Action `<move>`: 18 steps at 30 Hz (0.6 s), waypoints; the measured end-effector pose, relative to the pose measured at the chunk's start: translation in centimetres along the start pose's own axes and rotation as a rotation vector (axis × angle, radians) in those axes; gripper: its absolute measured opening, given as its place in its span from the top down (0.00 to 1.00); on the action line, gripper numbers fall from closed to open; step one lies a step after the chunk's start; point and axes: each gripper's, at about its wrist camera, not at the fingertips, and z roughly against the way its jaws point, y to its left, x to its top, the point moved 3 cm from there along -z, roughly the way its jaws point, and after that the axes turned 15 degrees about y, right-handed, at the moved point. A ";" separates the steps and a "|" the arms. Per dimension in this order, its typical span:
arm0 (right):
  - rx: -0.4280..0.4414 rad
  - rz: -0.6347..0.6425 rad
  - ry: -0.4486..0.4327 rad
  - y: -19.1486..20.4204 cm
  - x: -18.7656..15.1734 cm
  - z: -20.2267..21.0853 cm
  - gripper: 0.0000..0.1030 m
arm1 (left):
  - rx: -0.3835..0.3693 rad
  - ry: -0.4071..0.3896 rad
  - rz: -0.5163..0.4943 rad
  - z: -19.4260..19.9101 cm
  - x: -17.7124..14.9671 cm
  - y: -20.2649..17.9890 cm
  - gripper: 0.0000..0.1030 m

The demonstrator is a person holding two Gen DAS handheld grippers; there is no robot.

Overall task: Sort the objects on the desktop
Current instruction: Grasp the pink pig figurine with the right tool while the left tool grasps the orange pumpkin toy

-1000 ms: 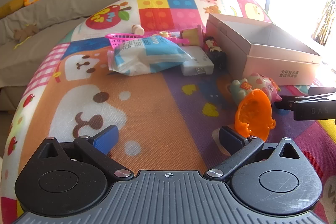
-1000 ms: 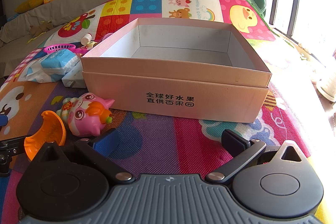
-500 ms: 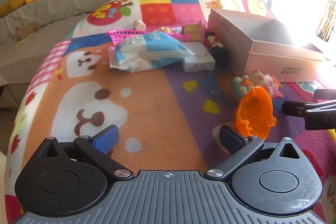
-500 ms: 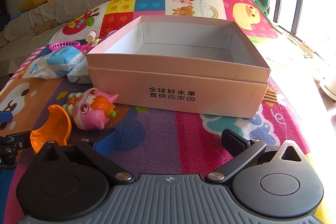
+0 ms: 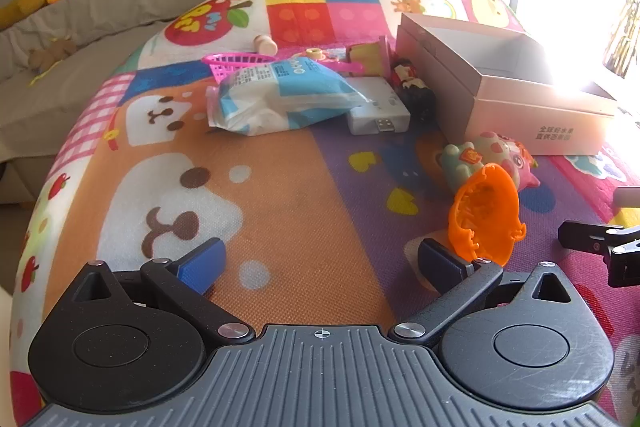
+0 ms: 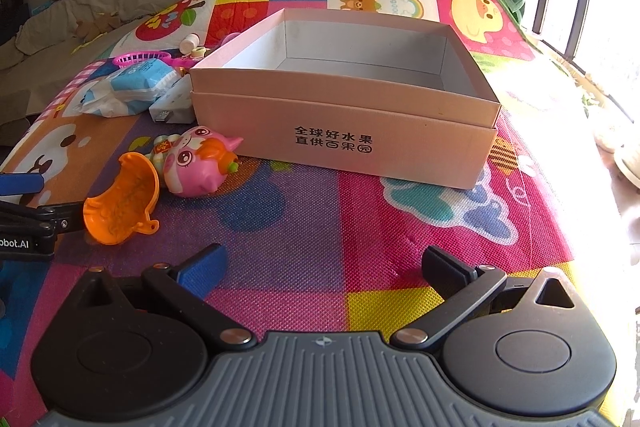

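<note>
Both tongs wide, empty: left tongs (image 5: 320, 263), right tongs (image 6: 324, 267). Risk: curved orange plastic shell (image 6: 120, 205) may skid on woven mat (image 6: 304, 227) short of pink cardboard box (image 6: 340, 123).

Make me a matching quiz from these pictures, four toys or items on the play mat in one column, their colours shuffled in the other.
Things:
1. pig toy
2. scoop-shaped toy
3. wet wipes pack
4. small basket

Colours:
A. blue and white
B. orange
C. magenta
D. pink, with a green back

Pairs: 1-D, 2-B, 3-A, 4-C
</note>
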 end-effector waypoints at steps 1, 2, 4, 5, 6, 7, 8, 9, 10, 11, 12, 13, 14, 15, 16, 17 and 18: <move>0.002 0.001 -0.002 0.0 0.0 0.0 0.00 | -0.003 -0.001 0.000 0.0 0.0 0.0 0.00; 0.005 0.001 -0.004 -0.1 0.0 0.1 0.00 | -0.008 0.000 -0.002 0.1 0.0 0.1 0.00; 0.010 0.006 -0.006 -0.2 -0.1 0.1 0.00 | -0.027 0.001 -0.011 0.4 0.1 0.5 0.00; 0.009 0.009 -0.007 -0.1 -0.1 0.1 0.00 | -0.045 -0.002 -0.010 0.7 0.1 0.7 0.00; 0.009 0.010 -0.007 -0.1 -0.1 0.1 0.00 | -0.066 -0.016 -0.008 1.2 0.1 0.9 0.00; 0.010 0.011 -0.006 -0.1 -0.1 0.2 0.00 | -0.090 -0.032 -0.011 1.7 0.2 1.1 0.00; 0.011 0.013 -0.007 -0.1 -0.1 0.1 0.00 | -0.130 -0.049 -0.026 2.4 0.3 1.0 0.00; 0.011 0.012 -0.008 -0.1 -0.1 0.1 0.00 | -0.168 -0.059 -0.046 2.9 0.4 0.7 0.00; 0.011 0.011 -0.011 -0.1 -0.1 0.2 0.00 | -0.192 -0.064 -0.063 3.2 0.6 0.4 0.00; 0.012 0.009 -0.014 -0.1 -0.1 0.2 0.00 | -0.216 -0.069 -0.090 3.4 0.8 -0.4 0.00; 0.013 0.008 -0.016 -0.1 -0.2 0.2 0.00 | -0.219 -0.068 -0.116 3.3 0.9 -1.3 0.00; 0.013 0.008 -0.017 -0.1 -0.2 0.2 0.00 | -0.209 -0.059 -0.138 2.9 1.0 -2.2 0.00; 0.013 0.009 -0.019 0.0 -0.2 0.2 0.00 | -0.196 -0.048 -0.160 2.4 1.1 -3.1 0.00; 0.013 0.009 -0.020 0.0 -0.3 0.3 0.00 | -0.183 -0.039 -0.181 1.9 1.2 -3.9 0.00; 0.012 0.010 -0.022 0.0 -0.3 0.3 0.00 | -0.167 -0.031 -0.205 1.2 1.2 -4.8 0.00; 0.011 0.011 -0.023 0.0 -0.4 0.3 0.00 | -0.149 -0.024 -0.222 0.8 1.2 -5.3 0.00; 0.010 0.012 -0.023 0.0 -0.4 0.3 0.00 | -0.129 -0.024 -0.230 0.5 1.2 -5.6 0.00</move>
